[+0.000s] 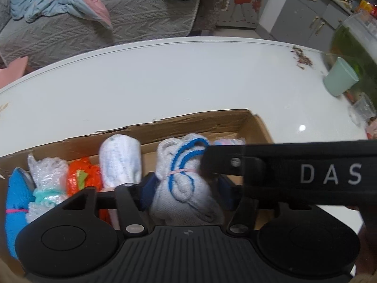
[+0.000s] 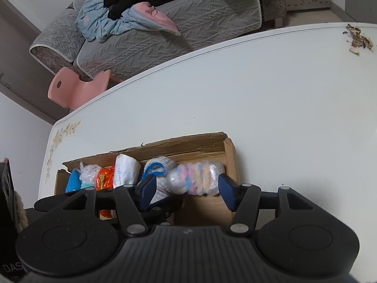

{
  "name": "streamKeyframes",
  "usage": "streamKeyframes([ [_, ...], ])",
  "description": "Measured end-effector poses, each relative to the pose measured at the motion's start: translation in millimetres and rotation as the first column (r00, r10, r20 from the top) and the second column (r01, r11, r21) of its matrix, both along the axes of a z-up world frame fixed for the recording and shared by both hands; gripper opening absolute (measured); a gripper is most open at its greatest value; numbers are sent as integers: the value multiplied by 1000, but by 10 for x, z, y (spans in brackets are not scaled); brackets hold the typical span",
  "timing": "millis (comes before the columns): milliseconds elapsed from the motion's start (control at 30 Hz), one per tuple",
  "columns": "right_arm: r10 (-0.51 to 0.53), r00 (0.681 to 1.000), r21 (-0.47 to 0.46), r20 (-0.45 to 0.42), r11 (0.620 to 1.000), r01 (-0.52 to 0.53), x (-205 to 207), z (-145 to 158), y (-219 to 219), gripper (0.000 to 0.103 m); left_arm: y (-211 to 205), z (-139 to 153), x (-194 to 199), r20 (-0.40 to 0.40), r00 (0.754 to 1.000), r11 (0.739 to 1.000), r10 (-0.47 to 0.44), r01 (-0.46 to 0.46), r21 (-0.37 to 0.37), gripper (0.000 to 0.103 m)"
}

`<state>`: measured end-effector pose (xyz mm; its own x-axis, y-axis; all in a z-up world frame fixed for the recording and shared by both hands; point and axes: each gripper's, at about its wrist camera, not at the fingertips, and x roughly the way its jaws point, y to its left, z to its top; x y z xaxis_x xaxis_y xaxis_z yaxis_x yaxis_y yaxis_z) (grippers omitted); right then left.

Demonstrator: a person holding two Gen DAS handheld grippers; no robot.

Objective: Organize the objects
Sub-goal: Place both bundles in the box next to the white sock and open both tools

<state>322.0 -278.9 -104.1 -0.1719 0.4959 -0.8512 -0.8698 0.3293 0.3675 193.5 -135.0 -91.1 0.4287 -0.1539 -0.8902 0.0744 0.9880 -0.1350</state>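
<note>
An open cardboard box (image 1: 188, 120) (image 2: 176, 146) on the white table holds a row of rolled bundles: a blue one (image 1: 16, 195), a clear-wrapped one (image 1: 47, 172), an orange one (image 1: 82, 179) and a white roll (image 1: 120, 160). My left gripper (image 1: 187, 188) stands open astride a white bundle with blue trim (image 1: 183, 181), which rests in the box. The black housing of my right tool (image 1: 294, 172) crosses just to its right. My right gripper (image 2: 187, 192) is open over the box's right end, with a pastel bundle in clear wrap (image 2: 195, 179) between its blue pads.
A mint-green cup (image 1: 340, 77) and a glass tank (image 1: 353, 40) stand at the table's far right. Brown crumbs (image 2: 358, 40) lie near the far edge. Beyond the table (image 2: 259, 94) are a pink stool (image 2: 75, 87) and a grey sofa (image 2: 165, 35) with clothes.
</note>
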Motion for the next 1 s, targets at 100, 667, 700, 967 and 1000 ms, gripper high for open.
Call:
streamKeyframes([
  [100,3,1000,14,-14,1000,-3,-12,39,-5,70,-45,39,-29,15,1000,1000,-13,13,15,75],
  [667,77,994,-15,81,997,-76,-208,191,-3,80,4,196,-272,-92,996,1000,8,-9,-14,85],
  [700,77,994,-15,82,997,-76,-209,192,-4,81,6,205,-282,-91,996,1000,8,-9,-12,85],
  [967,76,993,-17,87,997,-75,-209,199,-26,83,62,299,-423,-88,996,1000,8,-7,11,87],
  [1000,80,993,-17,89,997,-78,-220,204,-33,83,69,317,-452,-85,996,1000,6,-4,20,87],
])
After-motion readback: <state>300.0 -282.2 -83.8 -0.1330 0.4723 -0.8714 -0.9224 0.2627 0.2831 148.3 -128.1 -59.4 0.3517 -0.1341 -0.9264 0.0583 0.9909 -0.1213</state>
